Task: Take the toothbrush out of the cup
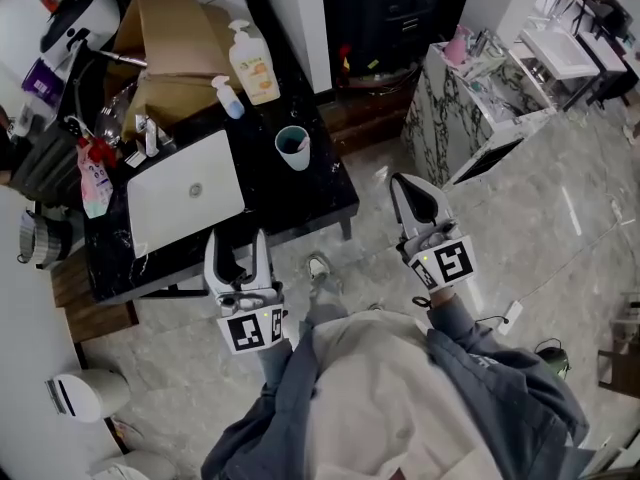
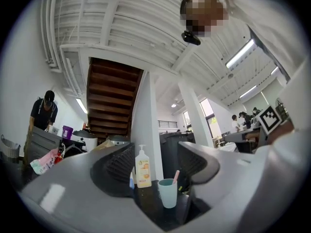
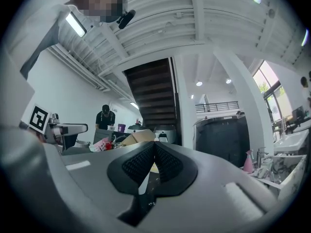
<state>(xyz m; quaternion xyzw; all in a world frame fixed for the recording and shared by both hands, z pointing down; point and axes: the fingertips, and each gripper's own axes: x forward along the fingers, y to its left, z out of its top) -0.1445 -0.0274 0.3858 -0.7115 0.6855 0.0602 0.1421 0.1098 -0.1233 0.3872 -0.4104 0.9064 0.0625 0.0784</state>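
The left gripper (image 1: 237,238) is held with its jaws apart, nothing gripped. The cup (image 2: 168,193), with the toothbrush (image 2: 175,177) stood in it, is seen ahead of these jaws on the table (image 1: 290,200), untouched. The right gripper (image 1: 401,184) is held closed and empty, with the cup ahead to its left.

no readable text, no legible labels

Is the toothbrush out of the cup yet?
Not yet. Done: nothing so far; the toothbrush stands in the cup on the table. In hand: nothing. The left gripper points at the cup with its jaws apart, short of it. The right gripper hangs over the floor, jaws together. Left to do: reach in, grip the toothbrush and lift it out.
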